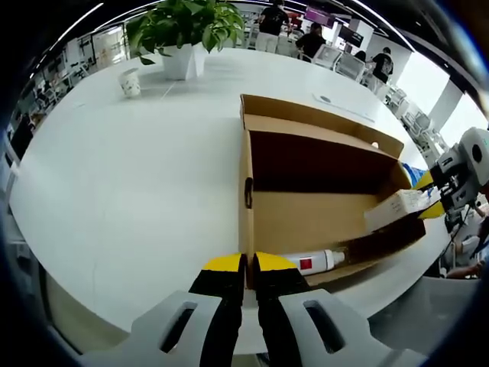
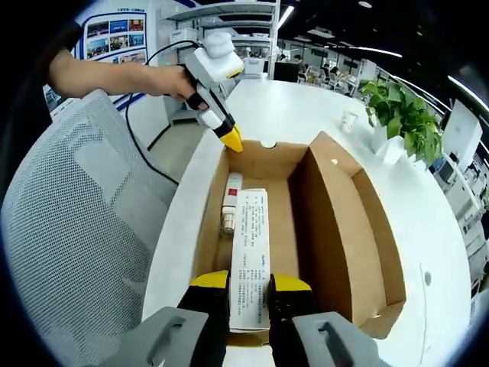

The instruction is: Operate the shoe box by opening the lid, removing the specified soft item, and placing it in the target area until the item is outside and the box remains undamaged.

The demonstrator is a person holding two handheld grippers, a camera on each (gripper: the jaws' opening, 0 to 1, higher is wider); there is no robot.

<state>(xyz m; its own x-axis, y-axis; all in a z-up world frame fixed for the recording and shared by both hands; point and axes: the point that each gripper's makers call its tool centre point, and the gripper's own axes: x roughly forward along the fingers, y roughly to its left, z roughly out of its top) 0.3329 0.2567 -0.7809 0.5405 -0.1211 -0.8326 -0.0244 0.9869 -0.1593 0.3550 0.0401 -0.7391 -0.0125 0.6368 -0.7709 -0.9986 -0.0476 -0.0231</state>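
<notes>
Pinching box (image 1: 321, 206) wall, left gripper (image 1: 248, 264) jaws clamped steady; right gripper (image 2: 248, 284) jaws clamped on white packet (image 2: 250, 252). Lift packet straight, clear of walls.

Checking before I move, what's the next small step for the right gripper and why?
Probably lift the right gripper straight up: its jaws pinch the white packet, still lying inside the open cardboard box, while the left gripper clamps the box's end wall steady.
</notes>
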